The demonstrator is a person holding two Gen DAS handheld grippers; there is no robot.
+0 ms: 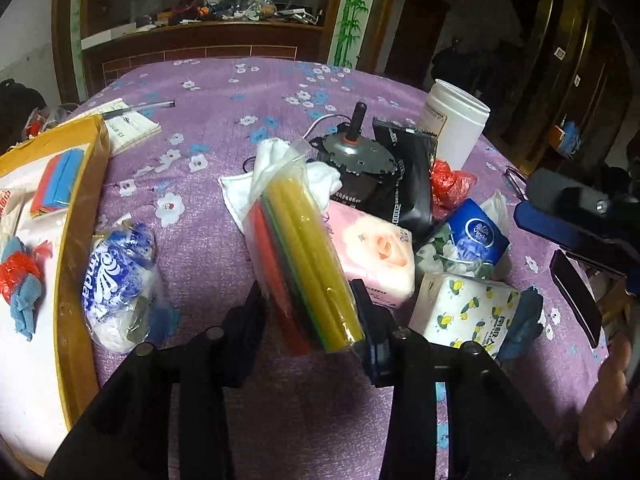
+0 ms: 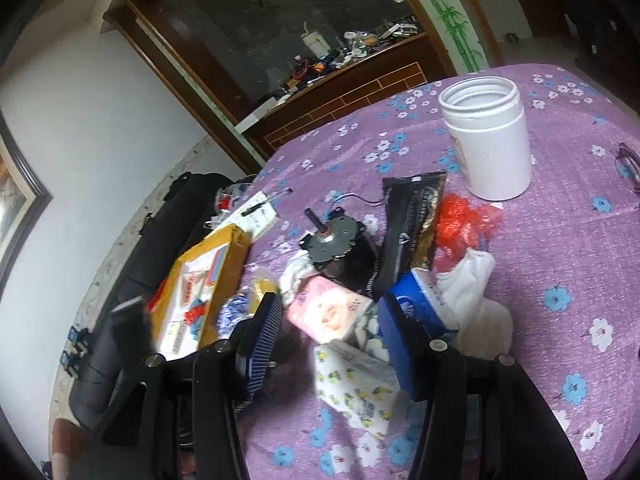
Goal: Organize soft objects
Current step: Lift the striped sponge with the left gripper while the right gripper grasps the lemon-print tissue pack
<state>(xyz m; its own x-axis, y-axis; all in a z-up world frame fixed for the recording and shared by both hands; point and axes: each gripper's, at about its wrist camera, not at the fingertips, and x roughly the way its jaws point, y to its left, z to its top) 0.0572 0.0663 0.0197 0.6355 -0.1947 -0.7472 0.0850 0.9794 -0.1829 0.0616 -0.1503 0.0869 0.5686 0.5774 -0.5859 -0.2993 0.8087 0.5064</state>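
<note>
In the left wrist view my left gripper [image 1: 306, 302] is shut on the near end of a clear pack of coloured cloths [image 1: 300, 240], yellow on top, which leans over the purple tablecloth. To its right lie a pink tissue pack [image 1: 376, 252], a blue tissue pack [image 1: 476, 236] and a lemon-print tissue pack [image 1: 468, 312]. My right gripper [image 2: 330, 340] stands open just above the pink tissue pack [image 2: 328, 312] and the lemon-print pack [image 2: 356, 384], with its right pad in front of the blue pack [image 2: 420, 300]. A white cloth [image 1: 248, 188] lies behind the held pack.
A yellow-rimmed cardboard box [image 1: 80, 200] at the left holds a coloured pack and red and blue cloth. Beside it lies a bagged tissue roll [image 1: 116, 280]. Behind the tissues are a motor [image 1: 356, 160], a black pouch [image 1: 412, 176], a red bag [image 1: 452, 184] and a white jar [image 1: 456, 120].
</note>
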